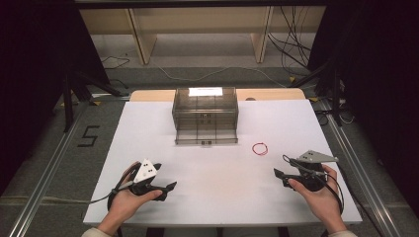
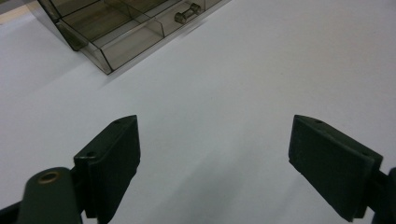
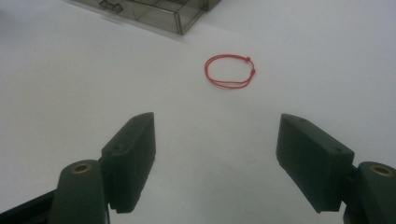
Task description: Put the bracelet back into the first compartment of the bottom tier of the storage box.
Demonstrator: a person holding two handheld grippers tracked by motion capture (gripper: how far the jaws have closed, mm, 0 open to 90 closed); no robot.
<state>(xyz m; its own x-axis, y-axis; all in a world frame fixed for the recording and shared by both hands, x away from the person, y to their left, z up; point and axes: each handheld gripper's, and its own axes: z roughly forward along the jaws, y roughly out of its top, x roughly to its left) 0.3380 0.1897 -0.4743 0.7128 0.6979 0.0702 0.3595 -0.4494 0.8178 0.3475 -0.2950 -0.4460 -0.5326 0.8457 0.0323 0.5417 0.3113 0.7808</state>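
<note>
A small red cord loop (image 1: 260, 148) lies flat on the white table (image 1: 217, 197), right of centre; the right gripper view has this red cord loop (image 3: 229, 71) ahead of the jaws. Behind it stands a smoky clear drawer box (image 1: 205, 115) with its lowest drawer (image 1: 206, 137) pulled out. My left gripper (image 1: 165, 186) rests in a hand near the front left, open and holding nothing. My right gripper (image 1: 279, 177) is held near the front right, open and holding nothing, short of the loop. Between the wide-apart jaws of my left gripper (image 2: 214, 163) and right gripper (image 3: 215, 161) I see bare table.
The drawer box (image 2: 116, 32) sits ahead and left of the left gripper, the pulled-out drawer (image 3: 154, 14) at the top left in the right gripper view. Past the table are wooden shelf legs (image 1: 141, 39), cables (image 1: 291, 44) and black stands (image 1: 69, 84).
</note>
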